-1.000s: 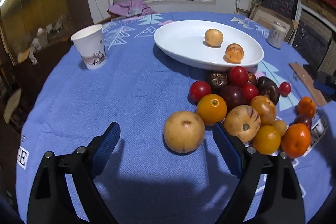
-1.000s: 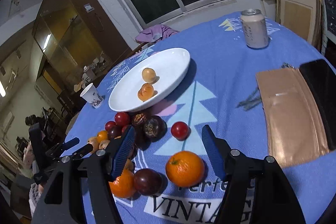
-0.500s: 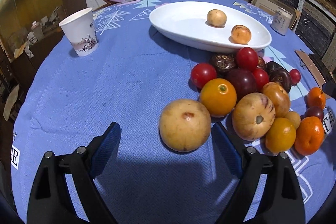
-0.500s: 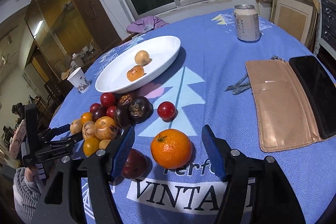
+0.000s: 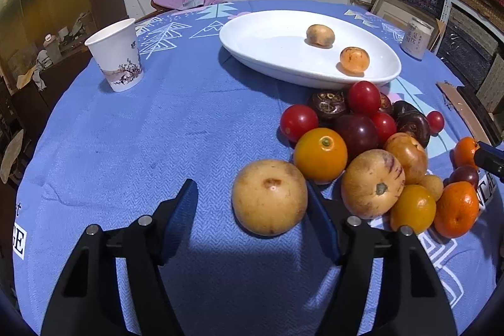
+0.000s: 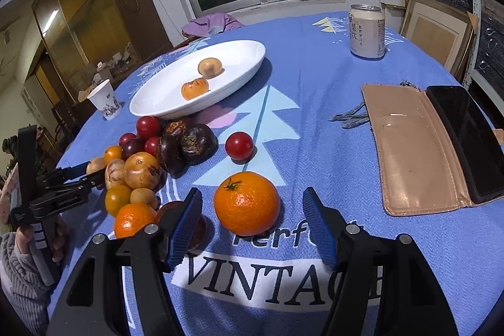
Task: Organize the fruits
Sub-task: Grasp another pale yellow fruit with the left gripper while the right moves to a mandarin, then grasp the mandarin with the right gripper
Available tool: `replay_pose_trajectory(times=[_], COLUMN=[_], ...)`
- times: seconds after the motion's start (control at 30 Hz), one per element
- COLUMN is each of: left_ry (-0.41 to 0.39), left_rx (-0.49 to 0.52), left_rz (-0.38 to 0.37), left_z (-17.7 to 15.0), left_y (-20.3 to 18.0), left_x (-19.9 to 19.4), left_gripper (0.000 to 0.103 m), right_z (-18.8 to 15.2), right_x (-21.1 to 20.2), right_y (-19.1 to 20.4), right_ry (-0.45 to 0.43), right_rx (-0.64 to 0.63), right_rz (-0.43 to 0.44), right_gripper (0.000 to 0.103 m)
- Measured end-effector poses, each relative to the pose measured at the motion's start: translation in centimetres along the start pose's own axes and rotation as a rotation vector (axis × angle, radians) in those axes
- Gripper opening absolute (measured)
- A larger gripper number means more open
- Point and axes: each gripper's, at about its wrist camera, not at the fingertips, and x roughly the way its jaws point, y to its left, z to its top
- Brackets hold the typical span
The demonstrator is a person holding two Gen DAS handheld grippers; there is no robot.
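A white oval plate (image 5: 271,52) holds a tan fruit (image 5: 320,35) and a small orange fruit (image 5: 354,60); it also shows in the right wrist view (image 6: 239,52). A pile of mixed fruits (image 5: 362,147) lies in front of it. My left gripper (image 5: 252,203) is open around a large tan round fruit (image 5: 269,196), with its right finger against the fruit. My right gripper (image 6: 253,213) is open around an orange tangerine (image 6: 246,203), not touching it. The left gripper also shows in the right wrist view (image 6: 78,175).
A paper cup (image 5: 116,54) stands at the far left. A drink can (image 6: 367,30) stands at the back right. A tan wallet (image 6: 409,153) and a black phone (image 6: 469,137) lie at the right. A lone red tomato (image 6: 239,145) lies beyond the tangerine.
Both grippers have moved forward: the left now has the tan fruit between its fingers, the right has the tangerine between its fingers. Both stay open.
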Motion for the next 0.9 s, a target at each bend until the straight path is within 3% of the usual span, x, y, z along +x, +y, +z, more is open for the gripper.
replay_pose_trajectory(times=[0.17, 0.3, 0.67, 0.9], left_ry=[0.012, 0.008, 0.001, -0.091], left_rx=[-0.016, 0.023, -0.016, -0.062], left_rz=[-0.015, -0.025, -0.055, -0.017], left_z=[-0.2, -0.3, -0.4, 1.3], left_y=[-0.1, -1.0, -0.2, 0.9], left_x=[0.1, -0.1, -0.3, -2.4], left_gripper=[0.062, 0.044, 0.044, 0.044], right_z=[0.2, 0.1, 0.2, 1.6], right_x=[1.0, 1.6, 1.8, 0.0], right_y=[0.4, 0.7, -0.3, -0.2], right_ry=[0.027, 0.049, 0.049, -0.024], right_rx=[-0.024, -0.030, 0.028, 0.039], right_rz=[-0.010, 0.001, 0.058, 0.090], right_gripper=[0.062, 0.053, 0.047, 0.047])
